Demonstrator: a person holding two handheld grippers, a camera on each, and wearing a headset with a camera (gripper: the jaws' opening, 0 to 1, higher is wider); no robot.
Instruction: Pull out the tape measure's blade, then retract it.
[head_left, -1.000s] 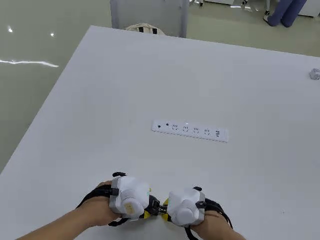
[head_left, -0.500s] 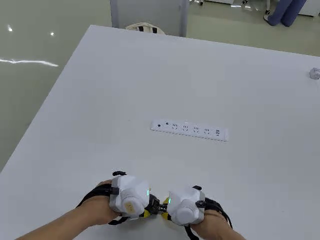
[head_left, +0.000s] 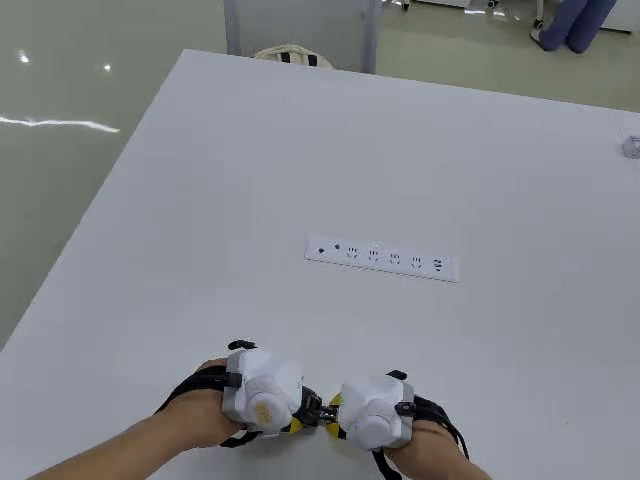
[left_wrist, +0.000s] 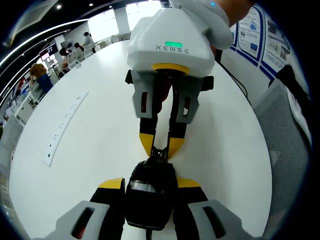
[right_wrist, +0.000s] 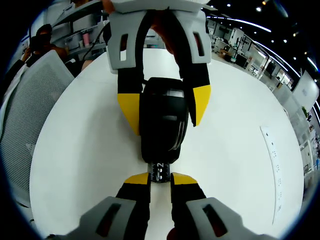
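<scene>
Where the white tabletop (head_left: 200, 200) reaches its near edge, two items meet nose to nose. Left hand-held gripper (left_wrist: 150, 184): jaws closed on the black case of the tape measure (left_wrist: 150, 200), one yellow tip on each side of the case. Right hand-held gripper (right_wrist: 160, 179): jaws closed on the blade (right_wrist: 160, 172), yellow tips pinching it just outside the case mouth. Blade: a short length drawn out, a printed 2 legible in the right gripper view. Case: low over the tabletop, between the two grippers; contact with the surface cannot be told. Head view: both grippers side by side at the near edge, each in a hand, with black and yellow of the tape measure showing in the gap between them. Power strip (head_left: 382, 259): white, flat on the tabletop, on the far side of the grippers and well apart from them, long side running left to right. Small pale object (head_left: 630, 147): far right of the tabletop, too small to identify.
</scene>
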